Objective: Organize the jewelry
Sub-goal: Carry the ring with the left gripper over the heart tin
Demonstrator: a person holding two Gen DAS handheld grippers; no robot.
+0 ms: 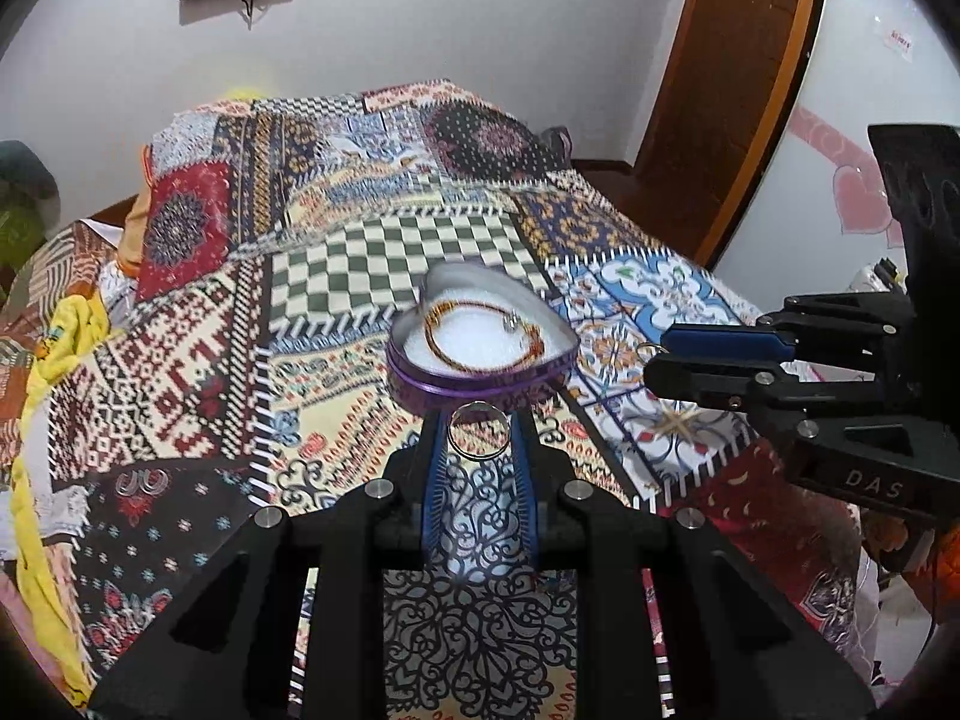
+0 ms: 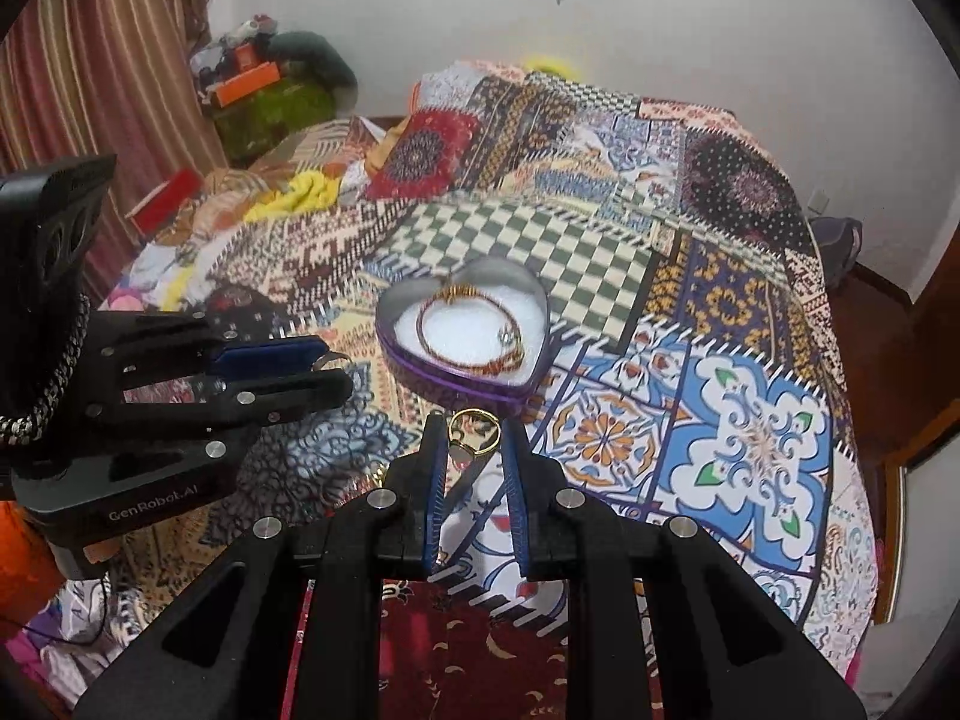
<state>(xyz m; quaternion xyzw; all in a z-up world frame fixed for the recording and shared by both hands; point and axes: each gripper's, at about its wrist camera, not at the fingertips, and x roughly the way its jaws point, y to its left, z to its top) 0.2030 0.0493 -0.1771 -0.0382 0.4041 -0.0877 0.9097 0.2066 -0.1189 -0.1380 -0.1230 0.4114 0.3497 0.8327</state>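
A purple heart-shaped box [image 1: 474, 389] with a white lining sits open on the patchwork bedspread. A copper-coloured bracelet [image 1: 437, 345] lies coiled inside it. My left gripper [image 1: 479, 423] hovers just in front of the box, shut on a silver ring [image 1: 480, 455] held upright between its blue pads. In the right wrist view, my right gripper [image 2: 474, 427] is shut on a gold ring [image 2: 497, 433] with a pale stone, close to the near side of the box [image 2: 462, 389]. Each gripper also shows side-on in the other's view, left gripper [image 2: 339, 369] and right gripper [image 1: 651, 360].
The bedspread [image 1: 396, 252] covers the whole bed. Yellow cloth [image 1: 72, 336] and loose clothes are piled along its left side. A wooden door [image 1: 738, 90] stands at the right, striped curtains [image 2: 90, 60] and cluttered boxes at the far left.
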